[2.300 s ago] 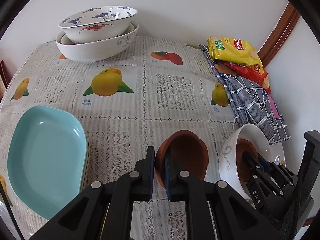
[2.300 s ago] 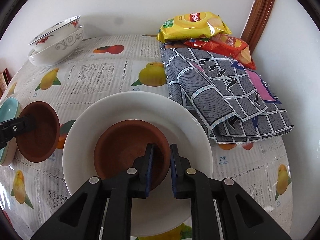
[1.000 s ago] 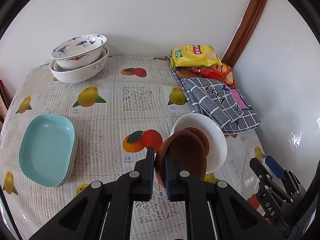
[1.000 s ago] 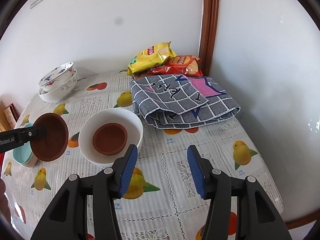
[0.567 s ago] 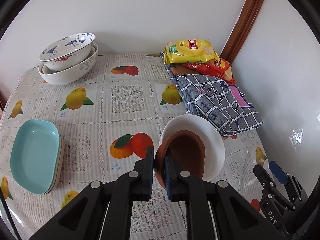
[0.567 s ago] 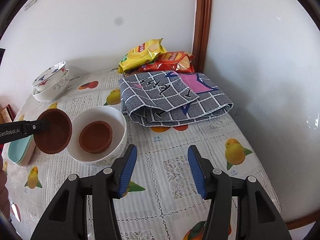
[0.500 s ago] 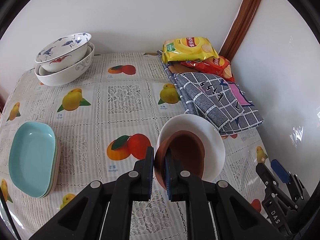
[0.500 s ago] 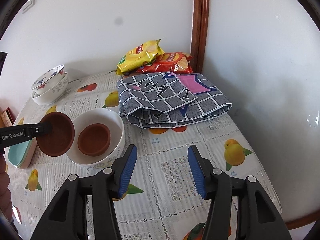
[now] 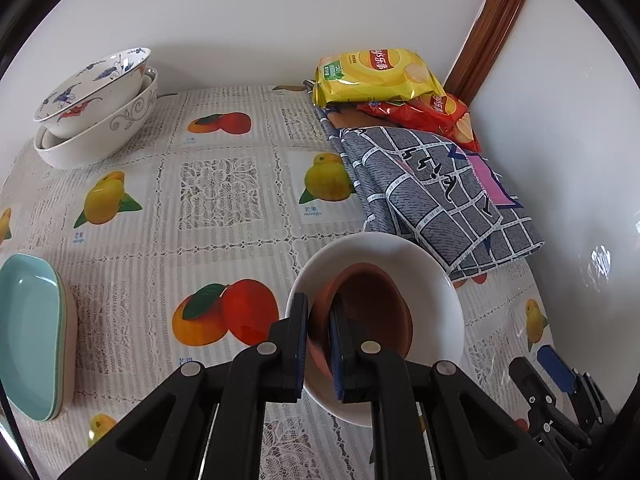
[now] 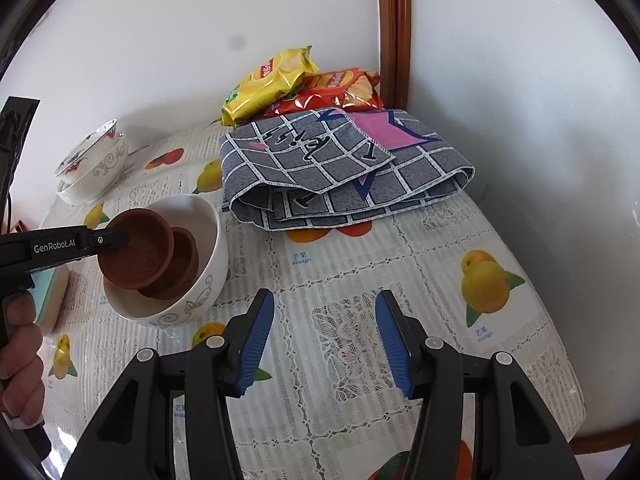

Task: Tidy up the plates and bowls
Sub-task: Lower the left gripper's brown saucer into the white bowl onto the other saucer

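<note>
The left gripper [image 9: 319, 340] is clamped on the near rim of a brown clay dish [image 9: 372, 316], its fingers pinched narrow with the rim between the pads, and it holds that dish tilted over the white bowl [image 9: 436, 276] in the lower centre of the left wrist view. The relation that matters is this one: in the right wrist view the held dish [image 10: 136, 254] sits at the left of the frame, partly over the bowl's near-left rim and overlapping a second brown clay dish [image 10: 182, 258] that already lies in the white bowl [image 10: 212, 236]. The held dish leans with its open face turned toward the bowl's centre, so my judgement is that the coming move is a lowering and levelling until it nests in the one below; whether the two dishes touch already I cannot tell. The left gripper is the one at the bowl; the right gripper [image 10: 326, 334] hangs at the bottom centre of its own view with fingers spread wide and empty, over bare tablecloth [image 10: 348, 276] and apart from the bowl. Counted: two brown dishes, one white bowl holding them, two stacked patterned bowls [image 9: 96, 104] at the upper left of the left wrist view, and a stack of teal oval plates [image 9: 28, 332] at the left edge, at least two by the edges showing. A folded grey cloth [image 9: 432, 196] and two snack bags [image 9: 376, 76] lie at the upper right.
</note>
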### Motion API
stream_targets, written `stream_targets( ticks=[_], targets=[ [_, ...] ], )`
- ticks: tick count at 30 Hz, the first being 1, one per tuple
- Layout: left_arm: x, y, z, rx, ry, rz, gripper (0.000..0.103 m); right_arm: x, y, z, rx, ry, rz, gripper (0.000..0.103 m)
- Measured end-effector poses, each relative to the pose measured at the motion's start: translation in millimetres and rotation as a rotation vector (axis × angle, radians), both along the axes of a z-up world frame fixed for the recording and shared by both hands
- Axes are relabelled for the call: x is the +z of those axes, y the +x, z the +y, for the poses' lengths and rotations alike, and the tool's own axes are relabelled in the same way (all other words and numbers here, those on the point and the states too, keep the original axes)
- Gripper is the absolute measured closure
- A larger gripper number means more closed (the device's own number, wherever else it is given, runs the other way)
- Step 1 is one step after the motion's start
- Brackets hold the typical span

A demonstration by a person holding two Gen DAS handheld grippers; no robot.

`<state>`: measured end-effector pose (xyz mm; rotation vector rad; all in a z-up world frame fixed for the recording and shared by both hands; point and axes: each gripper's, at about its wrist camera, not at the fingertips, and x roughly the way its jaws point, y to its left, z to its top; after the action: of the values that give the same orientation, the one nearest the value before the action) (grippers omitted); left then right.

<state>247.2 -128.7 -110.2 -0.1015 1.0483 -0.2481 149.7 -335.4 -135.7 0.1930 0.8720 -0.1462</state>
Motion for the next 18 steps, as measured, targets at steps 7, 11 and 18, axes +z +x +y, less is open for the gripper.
stream_targets(
  ticks=[7,11,18],
  targets=[
    [-5,5,-7,-0.019,0.000,0.014,0.092,-9,4,-5,-0.016,0.053,0.019,0.051],
    [-9,7,-7,-0.016,-0.023,0.027,0.092,-8,4,-4,-0.008,0.046,0.021,0.051],
    [-12,6,-13,-0.024,-0.037,0.038,0.091,-7,3,-1,0.001,0.040,0.034,0.051]
  ],
)
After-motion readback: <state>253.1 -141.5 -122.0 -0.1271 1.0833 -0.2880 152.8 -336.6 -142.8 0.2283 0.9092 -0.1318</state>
